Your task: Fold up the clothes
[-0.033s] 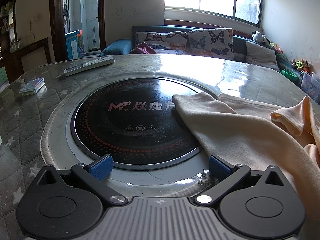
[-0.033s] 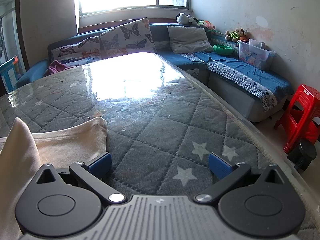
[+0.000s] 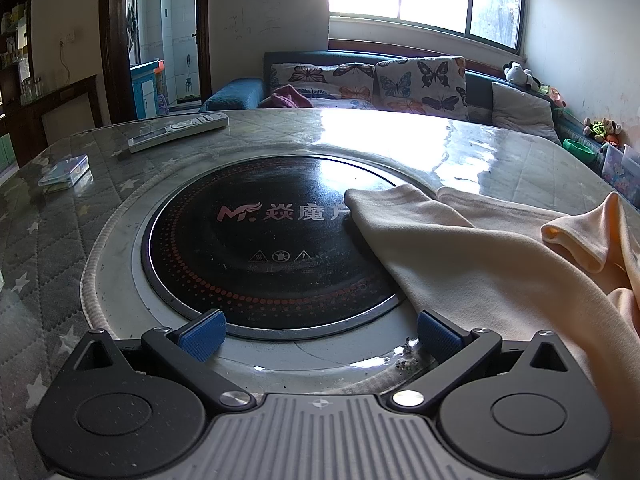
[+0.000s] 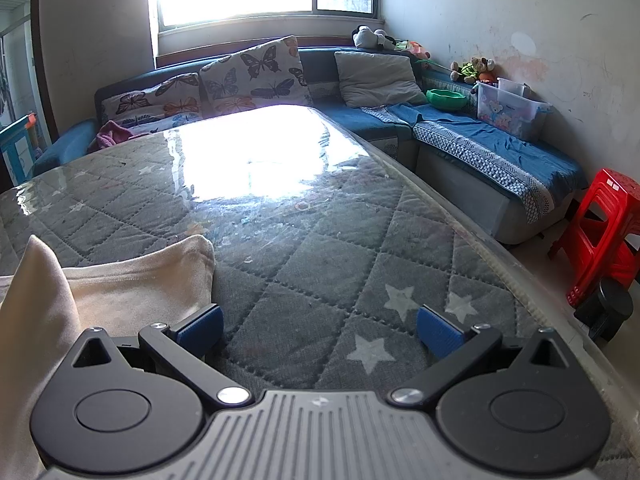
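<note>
The left gripper [image 3: 319,334] hung over the round worktop [image 3: 60,240] with its 2 blue-padded fingers [image 3: 202,334] spread wide and nothing between them. Just beyond lay a black induction cooktop [image 3: 256,248] set into the worktop. A cream garment [image 3: 472,256] lay to the right, one edge draped over the cooktop's rim, a peach fold rising at its far right. The right gripper [image 4: 319,330] was likewise spread wide and empty over the quilted star-print cover, its left finger [image 4: 202,330] just beside the garment's [image 4: 132,288] corner. Farther back lay a remote control [image 3: 178,132] and a small box [image 3: 66,170]; a sofa [image 4: 480,140] stood beyond.
</note>
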`<state>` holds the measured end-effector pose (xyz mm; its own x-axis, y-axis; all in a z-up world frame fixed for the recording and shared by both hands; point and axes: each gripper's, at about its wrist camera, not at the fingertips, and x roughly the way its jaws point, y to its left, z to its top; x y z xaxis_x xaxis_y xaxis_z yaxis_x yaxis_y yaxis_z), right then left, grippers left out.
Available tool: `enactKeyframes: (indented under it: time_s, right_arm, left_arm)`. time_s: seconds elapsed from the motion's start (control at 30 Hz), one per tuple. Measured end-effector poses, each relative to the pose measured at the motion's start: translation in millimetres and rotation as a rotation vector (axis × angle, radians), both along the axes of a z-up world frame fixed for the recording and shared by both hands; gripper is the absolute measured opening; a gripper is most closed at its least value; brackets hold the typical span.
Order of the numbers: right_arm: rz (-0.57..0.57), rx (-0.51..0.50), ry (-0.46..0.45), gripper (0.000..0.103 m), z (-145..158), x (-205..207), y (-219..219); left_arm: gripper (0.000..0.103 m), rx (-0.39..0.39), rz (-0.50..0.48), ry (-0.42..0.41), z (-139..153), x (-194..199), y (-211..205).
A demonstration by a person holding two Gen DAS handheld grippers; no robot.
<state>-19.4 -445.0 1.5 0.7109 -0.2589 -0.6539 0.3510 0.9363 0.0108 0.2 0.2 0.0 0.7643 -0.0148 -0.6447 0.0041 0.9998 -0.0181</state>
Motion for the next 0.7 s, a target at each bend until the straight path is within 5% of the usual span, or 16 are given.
enactKeyframes:
  time_s: [0.7]
  right_arm:
    - [0.058, 0.048, -0.055, 0.103, 10.2, -32.6, -8.4]
  left_arm:
    - [0.103, -0.007, 0.012, 0.015, 1.1, 1.5, -0.8]
